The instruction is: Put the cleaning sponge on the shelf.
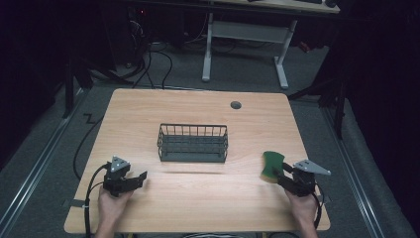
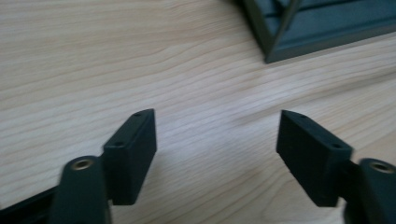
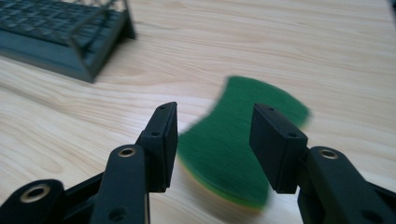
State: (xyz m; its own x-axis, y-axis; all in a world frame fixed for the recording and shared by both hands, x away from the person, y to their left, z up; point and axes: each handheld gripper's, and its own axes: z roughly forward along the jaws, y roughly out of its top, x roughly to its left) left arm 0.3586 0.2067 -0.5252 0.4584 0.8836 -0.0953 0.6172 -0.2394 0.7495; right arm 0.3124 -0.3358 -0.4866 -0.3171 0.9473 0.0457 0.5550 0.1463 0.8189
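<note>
Sponge [image 1: 272, 165] — green scouring face up, yellow layer showing along its near edge, waisted outline; lies flat on the wooden table [image 1: 198, 198] at the right front, right of the wire basket [image 1: 193, 143] and apart from it. Right gripper [image 1: 282, 174] — held low over the table in the person's right hand [image 1: 303, 208], which enters from the bottom edge with the forearm roughly straight; grey three-cornered plate on top, cable trailing at the wrist; pointed forward and slightly left at the sponge. Jaws apart, one on either side of the sponge's near end in the right gripper view [image 3: 212, 140]; the green surface [image 3: 233, 144] lies between and beyond them, blurred, and contact with either jaw cannot be told. Left gripper [image 1: 140, 177] — held in the left hand [image 1: 111, 206] at the left front of the table, angled toward the right, grey plate uppermost, black cable looping off the table's left edge. Jaws wide apart with bare wood between them in the left gripper view [image 2: 217, 135]; a corner of the basket [image 2: 317, 28] stands beyond, upper right. Basket — dark wire, rectangular, upright at the table's middle, nothing visible inside. Grommet hole [image 1: 236, 105] — round, grey, at the table's far side.
</note>
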